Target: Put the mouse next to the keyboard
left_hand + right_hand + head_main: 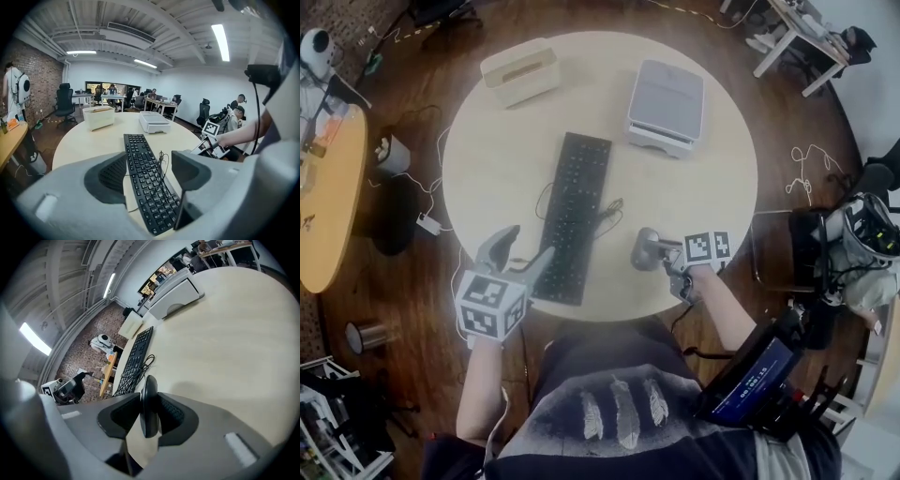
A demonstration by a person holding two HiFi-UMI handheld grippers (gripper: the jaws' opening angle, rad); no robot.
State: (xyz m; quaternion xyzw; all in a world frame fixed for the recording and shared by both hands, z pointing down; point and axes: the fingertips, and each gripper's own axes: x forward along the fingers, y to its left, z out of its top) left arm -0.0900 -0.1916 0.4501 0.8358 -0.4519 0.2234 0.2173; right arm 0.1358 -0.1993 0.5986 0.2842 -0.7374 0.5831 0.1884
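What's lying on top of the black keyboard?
A tangle of thin black cable lies over the keyboard's right edge, covering a few keys. The left gripper hides its near corner.

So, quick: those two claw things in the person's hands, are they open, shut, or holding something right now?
Left gripper: open, nothing held.
Right gripper: closed on the black mouse, gripped edge-on.
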